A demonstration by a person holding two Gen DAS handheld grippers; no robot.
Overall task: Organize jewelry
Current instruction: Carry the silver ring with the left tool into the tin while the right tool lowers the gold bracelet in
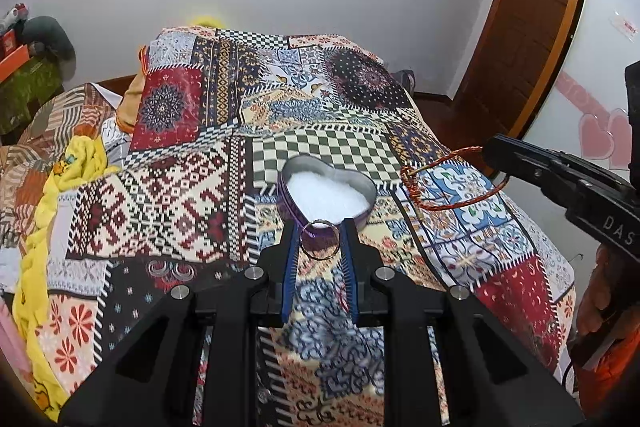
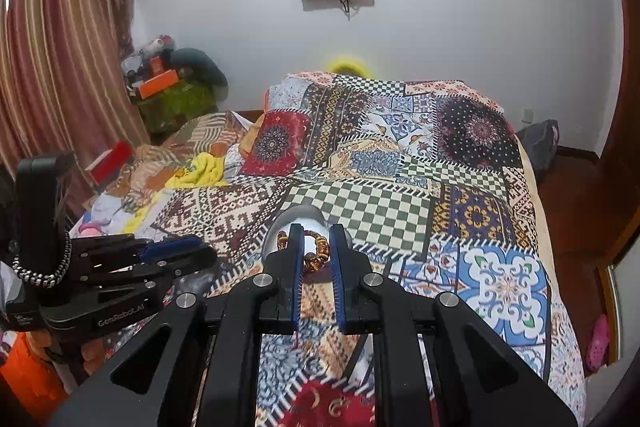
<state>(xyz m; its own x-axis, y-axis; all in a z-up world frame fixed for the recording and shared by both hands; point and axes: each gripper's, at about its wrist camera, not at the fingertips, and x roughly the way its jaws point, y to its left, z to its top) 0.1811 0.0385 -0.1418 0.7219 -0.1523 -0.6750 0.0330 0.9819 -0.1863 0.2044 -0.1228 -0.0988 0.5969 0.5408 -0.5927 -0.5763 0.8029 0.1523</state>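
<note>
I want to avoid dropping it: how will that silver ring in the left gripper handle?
The silver ring looks rigid and thin, so probably light. It sits between the left gripper pads at its edges only; smooth metal may slip. Round, so if released outside the heart-shaped tin, it could roll on the quilt.

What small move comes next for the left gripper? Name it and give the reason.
Probably ease the left gripper forward over the heart-shaped tin, then open to drop the silver ring. The ring is pinched between its fingers just short of the tin's near rim, and the tin lies open with white padding showing. The right gripper holds the red-and-gold bracelet off to the side.
</note>
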